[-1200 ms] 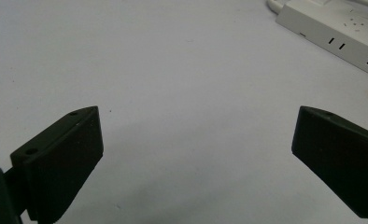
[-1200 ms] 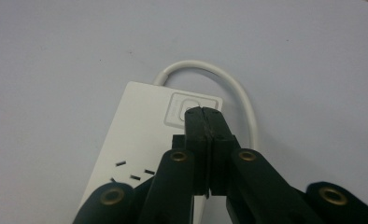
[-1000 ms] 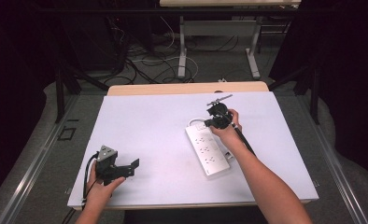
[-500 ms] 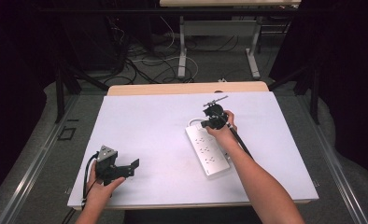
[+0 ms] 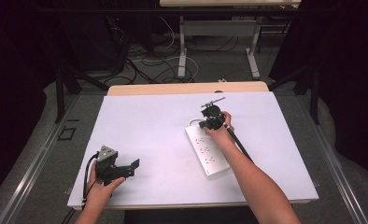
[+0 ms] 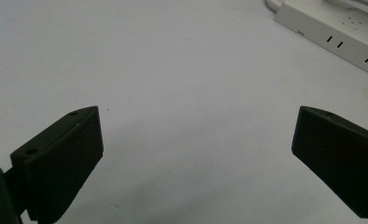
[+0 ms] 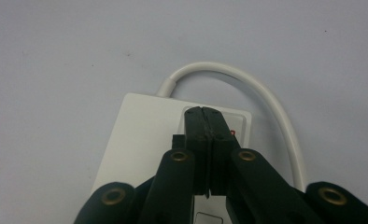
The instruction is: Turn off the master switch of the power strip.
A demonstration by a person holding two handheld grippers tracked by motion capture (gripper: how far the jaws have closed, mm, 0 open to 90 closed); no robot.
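A white power strip [image 5: 209,153] lies on the white table [image 5: 154,126], right of the middle, with its white cable [image 7: 266,93] curling from the far end. My right gripper [image 5: 205,122] is shut, with nothing between its jaws. It points down at that far end, and its tips [image 7: 204,114] stand over the strip [image 7: 140,130] by a small red switch [image 7: 232,134]; I cannot tell whether they touch. My left gripper [image 5: 126,170] rests near the front left edge, open and holding nothing [image 6: 196,126]. The strip [image 6: 341,42] lies far off at the upper right of the left gripper view.
A wooden strip [image 5: 187,88] runs along the table's far edge. Beyond it the floor holds loose cables [image 5: 149,60] and the legs of another table [image 5: 182,51]. A black cable [image 5: 240,144] trails from the right gripper beside the forearm.
My right gripper has shifted slightly to the left over the strip's far end, staying shut. The left gripper has kept still.
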